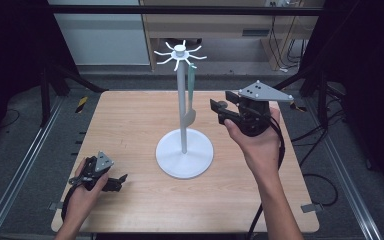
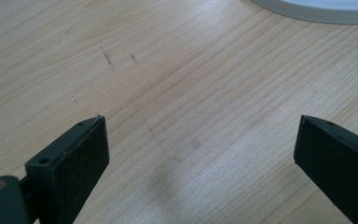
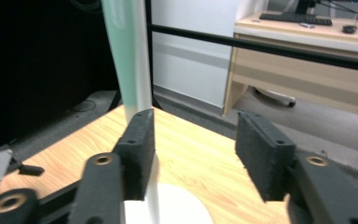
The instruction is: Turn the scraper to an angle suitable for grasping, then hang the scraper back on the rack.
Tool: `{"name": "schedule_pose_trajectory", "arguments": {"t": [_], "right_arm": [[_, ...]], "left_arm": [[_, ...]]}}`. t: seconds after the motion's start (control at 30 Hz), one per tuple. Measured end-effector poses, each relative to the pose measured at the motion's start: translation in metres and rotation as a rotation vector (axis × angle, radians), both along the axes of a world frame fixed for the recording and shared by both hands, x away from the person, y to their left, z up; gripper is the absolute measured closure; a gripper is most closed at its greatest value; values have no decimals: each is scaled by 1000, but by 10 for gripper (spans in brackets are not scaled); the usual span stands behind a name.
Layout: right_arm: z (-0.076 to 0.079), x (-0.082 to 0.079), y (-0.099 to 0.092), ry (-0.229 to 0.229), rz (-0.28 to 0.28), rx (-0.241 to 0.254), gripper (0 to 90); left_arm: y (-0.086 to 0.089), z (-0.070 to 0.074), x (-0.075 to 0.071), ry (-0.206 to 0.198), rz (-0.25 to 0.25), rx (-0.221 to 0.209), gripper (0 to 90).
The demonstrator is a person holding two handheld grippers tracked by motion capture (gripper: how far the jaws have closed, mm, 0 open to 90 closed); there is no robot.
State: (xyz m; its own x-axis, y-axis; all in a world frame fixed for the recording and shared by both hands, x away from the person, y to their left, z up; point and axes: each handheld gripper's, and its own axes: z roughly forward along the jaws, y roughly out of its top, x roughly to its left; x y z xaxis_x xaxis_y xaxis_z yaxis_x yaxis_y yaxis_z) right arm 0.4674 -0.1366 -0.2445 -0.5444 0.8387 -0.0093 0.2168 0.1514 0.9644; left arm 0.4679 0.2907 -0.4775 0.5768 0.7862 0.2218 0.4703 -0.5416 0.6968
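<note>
A white rack stands mid-table on a round base [image 1: 184,152], its pole [image 1: 182,100] topped by a ring of hooks [image 1: 180,51]. A pale green long-handled utensil [image 1: 191,95] hangs from one hook beside the pole. My right gripper [image 1: 219,108] is held up just right of the utensil's lower end and points left at it. Its jaws stand open with nothing between them [image 3: 193,158]; the green handle [image 3: 123,56] and the pole rise behind one jaw. My left gripper [image 1: 120,182] lies low at the table's front left, open over bare wood [image 2: 200,149].
The wooden table [image 1: 130,125] sits inside a dark frame with metal rails on both sides. The rim of the rack's base [image 2: 317,11] lies just ahead of my left gripper. A desk [image 3: 307,51] and a white wall panel stand beyond the far edge.
</note>
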Motion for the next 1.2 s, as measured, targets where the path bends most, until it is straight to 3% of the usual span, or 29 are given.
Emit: {"name": "schedule_pose_trajectory", "arguments": {"t": [0.23,0.57,0.87,1.2], "right_arm": [[-31,0,-11,40,-16,-1,299],[-71,0,-24,81,-51,-2,239],[-97,3,-35,112,-86,3,207],[-114,6,-46,125,-123,10,189]], "left_arm": [[1,0,0,-7,3,1,29],[1,0,0,-6,3,1,29],[2,0,0,-8,5,-3,29],[1,0,-1,-9,5,3,29]]}}
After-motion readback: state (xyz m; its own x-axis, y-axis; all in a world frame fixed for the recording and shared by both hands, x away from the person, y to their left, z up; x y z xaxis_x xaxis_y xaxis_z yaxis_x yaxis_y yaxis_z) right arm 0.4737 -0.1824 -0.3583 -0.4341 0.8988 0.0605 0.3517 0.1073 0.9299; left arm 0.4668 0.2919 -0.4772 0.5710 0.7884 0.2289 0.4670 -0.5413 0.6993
